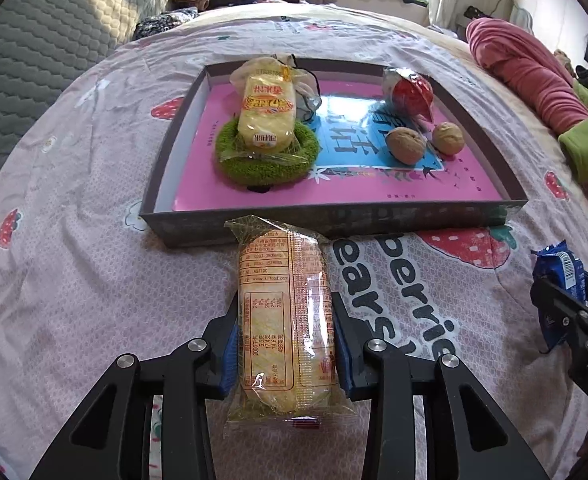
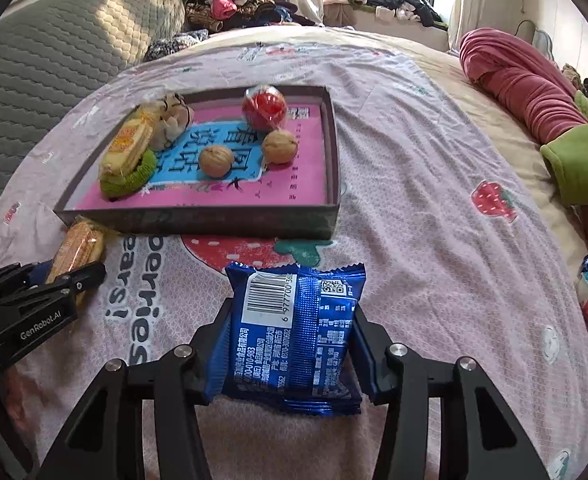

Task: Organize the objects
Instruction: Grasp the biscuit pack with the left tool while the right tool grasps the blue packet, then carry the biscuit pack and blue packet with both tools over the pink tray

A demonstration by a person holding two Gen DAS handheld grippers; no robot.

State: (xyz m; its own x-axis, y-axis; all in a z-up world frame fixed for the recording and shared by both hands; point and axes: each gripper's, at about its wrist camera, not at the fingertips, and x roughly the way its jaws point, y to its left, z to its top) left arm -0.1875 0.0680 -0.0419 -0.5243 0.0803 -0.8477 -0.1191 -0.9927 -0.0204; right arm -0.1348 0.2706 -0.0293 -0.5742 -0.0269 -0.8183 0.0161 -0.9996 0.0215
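Your left gripper [image 1: 286, 336] was clamped on a clear-wrapped yellow snack cake [image 1: 284, 320], its far end just short of the shallow dark tray [image 1: 333, 220] on the strawberry bedsheet [image 1: 74, 280]. Your right gripper [image 2: 290, 332] pinched a blue foil packet [image 2: 290, 332] nearer you. Inside the tray sat another yellow cake [image 1: 268, 110] on a green ring [image 1: 266, 160], two walnuts [image 1: 405, 145] and a red wrapped ball [image 1: 411, 94].

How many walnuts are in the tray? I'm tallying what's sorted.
2. One walnut lies near the tray's middle, the other walnut just right of it, below the red wrapped ball. None looks hidden.
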